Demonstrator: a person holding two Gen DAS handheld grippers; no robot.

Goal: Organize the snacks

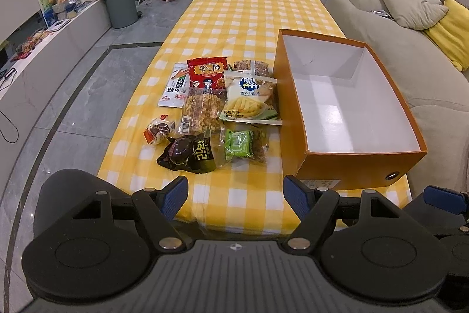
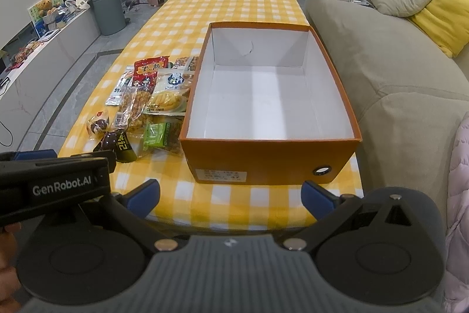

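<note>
Several snack packets lie in a pile on the yellow checked tablecloth [image 1: 252, 19]: a red bag [image 1: 207, 72], a pale chips bag [image 1: 252, 100], a clear pack of brown snacks [image 1: 202, 110], a black packet [image 1: 187, 154] and a green packet [image 1: 241, 144]. An open orange box [image 1: 360, 163] with a bare white inside stands right of them; it also shows in the right wrist view [image 2: 263, 157]. My left gripper [image 1: 235, 197] is open and empty over the near table edge. My right gripper [image 2: 230, 197] is open and empty in front of the box.
A beige sofa [image 2: 381, 49] with a yellow cushion [image 2: 442, 16] runs along the table's right side. A grey bin [image 1: 120, 3] and a low white cabinet [image 1: 44, 60] stand left across the tiled floor. The left gripper's body [image 2: 52, 184] sits at the right view's left edge.
</note>
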